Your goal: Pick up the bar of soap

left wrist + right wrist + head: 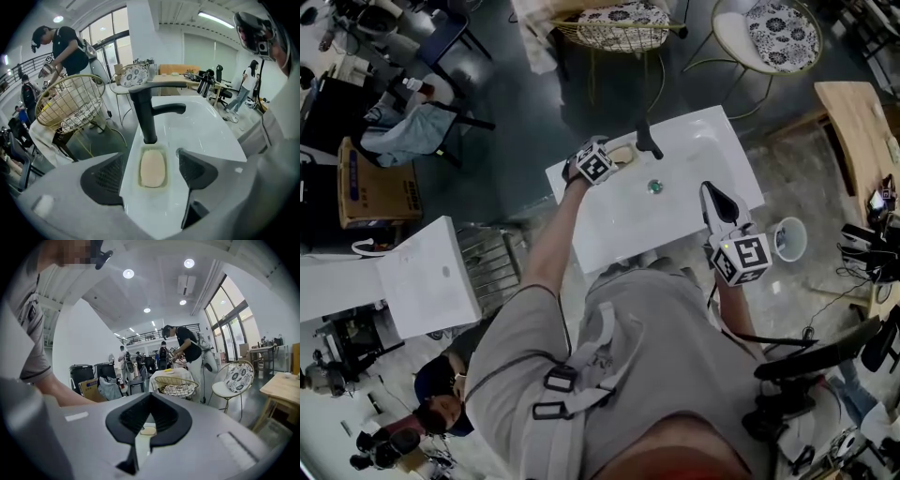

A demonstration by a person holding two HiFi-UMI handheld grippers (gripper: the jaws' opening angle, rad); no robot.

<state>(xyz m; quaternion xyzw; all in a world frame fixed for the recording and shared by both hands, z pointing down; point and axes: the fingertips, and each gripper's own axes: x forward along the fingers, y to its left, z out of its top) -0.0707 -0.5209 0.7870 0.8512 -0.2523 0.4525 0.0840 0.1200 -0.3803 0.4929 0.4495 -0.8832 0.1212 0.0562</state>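
Observation:
A pale oval bar of soap (153, 168) lies in a shallow dish at the back rim of a white sink (206, 131), just in front of a black faucet (149, 117). My left gripper (151, 174) points down at it, open, one jaw on each side of the soap and neither pad touching it. In the head view the left gripper (612, 157) hovers at the soap (623, 154) on the sink's far left corner. My right gripper (715, 199) hangs over the sink's right edge. Its jaws (149, 416) meet at the tips and hold nothing.
A green drain plug (655, 187) sits mid-basin. A second white basin (422, 277) stands at the left, and a white cup (789, 239) at the right. Wire chairs with patterned cushions (623, 23) stand behind the sink, a wooden table (862, 131) far right. People work nearby.

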